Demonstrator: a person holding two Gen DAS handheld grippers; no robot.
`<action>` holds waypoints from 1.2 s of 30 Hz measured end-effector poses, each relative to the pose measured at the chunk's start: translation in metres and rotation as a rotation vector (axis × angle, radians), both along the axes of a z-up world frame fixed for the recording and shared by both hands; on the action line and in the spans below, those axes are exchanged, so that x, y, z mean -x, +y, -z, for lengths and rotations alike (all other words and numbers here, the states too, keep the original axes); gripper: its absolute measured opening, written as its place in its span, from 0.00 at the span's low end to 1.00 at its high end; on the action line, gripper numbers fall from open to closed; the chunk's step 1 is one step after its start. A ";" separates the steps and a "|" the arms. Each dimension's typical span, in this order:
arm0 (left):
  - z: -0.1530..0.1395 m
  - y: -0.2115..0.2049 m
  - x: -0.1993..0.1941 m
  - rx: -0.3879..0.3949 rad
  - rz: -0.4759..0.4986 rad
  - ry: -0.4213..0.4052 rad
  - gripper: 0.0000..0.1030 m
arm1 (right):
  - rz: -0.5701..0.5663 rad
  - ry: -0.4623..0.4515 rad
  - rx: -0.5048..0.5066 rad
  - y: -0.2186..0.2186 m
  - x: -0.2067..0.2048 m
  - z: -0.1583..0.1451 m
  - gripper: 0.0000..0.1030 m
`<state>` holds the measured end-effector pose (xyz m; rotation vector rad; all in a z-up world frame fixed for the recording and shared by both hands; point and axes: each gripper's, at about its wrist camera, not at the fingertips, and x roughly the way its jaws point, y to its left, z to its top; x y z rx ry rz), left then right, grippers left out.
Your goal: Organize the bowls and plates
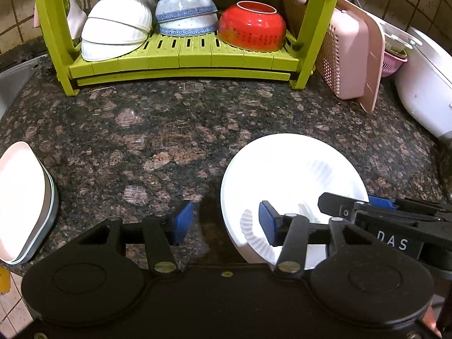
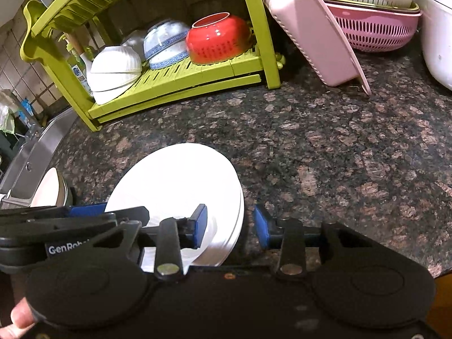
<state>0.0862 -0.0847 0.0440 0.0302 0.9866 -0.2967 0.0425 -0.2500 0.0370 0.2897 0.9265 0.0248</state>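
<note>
White plates [image 2: 180,186] lie stacked near the front edge of the speckled granite surface [image 2: 325,147], well apart from the green dish rack [image 1: 180,56] at the back. That spot leaves them within reach of both tools and probably marks them as the next pieces to go up.

The right gripper [image 2: 230,230] is spread, one blue pad over the stack's near rim and the other out past its edge, so the rim sits in the gap, likely lined up for a pinch; no contact can be confirmed. The left gripper [image 1: 226,223] is also spread and holds nothing, its right pad above the plates and its left over bare stone.

Upside down on the rack's lower shelf sit ribbed white bowls [image 1: 115,28], blue-patterned bowls [image 1: 186,14] and a red bowl [image 1: 251,26], presumably to drain. A second plate stack [image 1: 22,203] waits at the far left.
</note>
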 end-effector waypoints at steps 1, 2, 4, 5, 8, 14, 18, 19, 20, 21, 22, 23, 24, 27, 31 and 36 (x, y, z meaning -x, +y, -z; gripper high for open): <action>0.000 0.000 0.000 0.002 0.000 0.000 0.53 | 0.000 0.000 0.002 0.000 0.000 0.000 0.37; 0.000 0.000 0.000 0.003 0.000 0.002 0.51 | 0.000 0.001 0.004 0.000 0.000 0.000 0.36; 0.000 0.000 0.000 0.003 0.002 0.006 0.51 | -0.003 0.003 0.009 0.001 0.001 0.000 0.32; 0.001 0.000 -0.001 0.001 0.004 0.008 0.48 | -0.007 0.007 0.012 0.001 0.001 0.001 0.29; 0.003 -0.001 -0.002 -0.004 0.010 0.023 0.40 | -0.015 0.015 0.018 0.003 0.000 0.002 0.24; 0.006 0.000 -0.004 0.007 0.012 0.043 0.33 | -0.023 0.011 0.027 0.007 0.000 0.001 0.20; 0.004 0.002 -0.003 0.012 0.008 0.040 0.33 | -0.028 0.009 0.022 0.008 -0.001 0.001 0.20; 0.004 0.002 -0.003 0.013 0.008 0.039 0.33 | -0.030 0.008 0.022 0.009 -0.001 0.001 0.20; 0.003 0.002 -0.002 0.013 0.008 0.037 0.33 | -0.033 0.008 0.022 0.010 -0.002 0.001 0.20; 0.003 0.002 -0.002 0.013 0.008 0.037 0.33 | -0.036 0.009 0.022 0.011 -0.002 0.002 0.20; 0.003 0.002 -0.003 0.013 0.007 0.038 0.33 | -0.039 0.009 0.022 0.012 -0.003 0.002 0.20; 0.003 0.002 -0.003 0.010 0.003 0.036 0.33 | -0.040 0.009 0.025 0.014 -0.003 0.002 0.20; 0.004 0.003 -0.003 0.008 -0.001 0.035 0.33 | -0.043 0.009 0.027 0.015 -0.004 0.003 0.20; 0.004 0.005 -0.005 0.004 -0.010 0.038 0.33 | -0.049 0.013 0.027 0.017 -0.006 0.004 0.19; 0.005 0.007 -0.006 0.000 -0.020 0.043 0.27 | -0.049 0.011 0.034 0.020 -0.008 0.004 0.19; 0.005 0.008 -0.006 -0.004 -0.027 0.038 0.21 | -0.046 0.009 0.042 0.022 -0.009 0.005 0.19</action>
